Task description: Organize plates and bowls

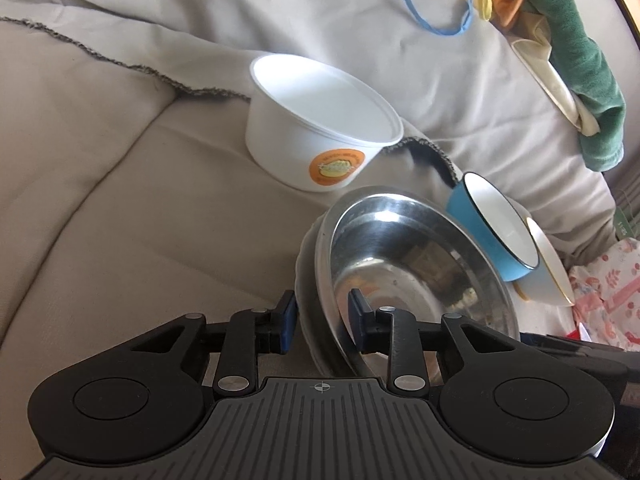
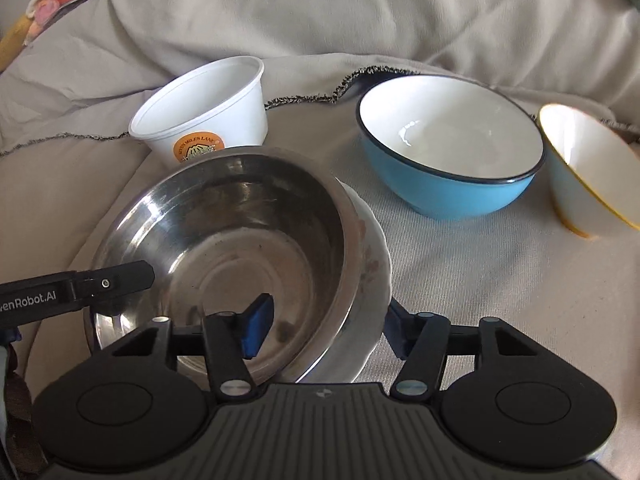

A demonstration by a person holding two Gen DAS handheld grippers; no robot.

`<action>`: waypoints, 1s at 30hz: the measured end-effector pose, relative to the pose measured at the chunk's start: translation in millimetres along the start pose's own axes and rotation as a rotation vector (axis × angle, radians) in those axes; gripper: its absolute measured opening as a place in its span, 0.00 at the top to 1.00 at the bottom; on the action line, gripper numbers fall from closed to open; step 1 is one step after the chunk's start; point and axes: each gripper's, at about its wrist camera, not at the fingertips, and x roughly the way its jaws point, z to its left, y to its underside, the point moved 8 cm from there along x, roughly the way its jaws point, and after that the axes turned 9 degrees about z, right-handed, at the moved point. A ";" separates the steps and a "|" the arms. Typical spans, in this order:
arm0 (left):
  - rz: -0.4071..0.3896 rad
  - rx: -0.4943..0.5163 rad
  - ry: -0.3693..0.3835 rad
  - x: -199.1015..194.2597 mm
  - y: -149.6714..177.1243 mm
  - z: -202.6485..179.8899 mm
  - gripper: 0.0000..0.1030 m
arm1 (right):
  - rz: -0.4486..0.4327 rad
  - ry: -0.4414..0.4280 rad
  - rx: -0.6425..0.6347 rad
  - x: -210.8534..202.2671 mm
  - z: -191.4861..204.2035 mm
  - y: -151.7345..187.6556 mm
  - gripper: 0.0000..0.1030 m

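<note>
A steel bowl sits nested on a white scalloped plate, both tilted above the beige sofa cover. My left gripper straddles their left rims, one pad outside, one inside the steel bowl, and appears shut on them. My right gripper straddles the right rims the same way. The left gripper's finger shows at the bowl's left. A white plastic tub, a blue bowl and a gold-rimmed bowl lie behind.
A beige cover with a frayed dark hem drapes the sofa seat and back. Green and yellow clothing hangs at upper right. Floral fabric lies at the right.
</note>
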 end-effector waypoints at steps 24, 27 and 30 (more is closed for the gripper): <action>-0.230 -0.045 -0.178 -79.2 -24.3 -14.1 0.70 | -0.169 -0.033 -0.055 -73.7 9.2 19.6 0.36; -0.170 0.024 -0.088 -81.0 -15.7 -66.8 0.70 | -0.254 -0.003 0.007 -104.9 -22.5 24.5 0.28; -0.058 0.119 0.045 -64.8 2.0 -131.9 0.70 | -0.295 0.001 0.062 -129.4 -57.9 31.5 0.28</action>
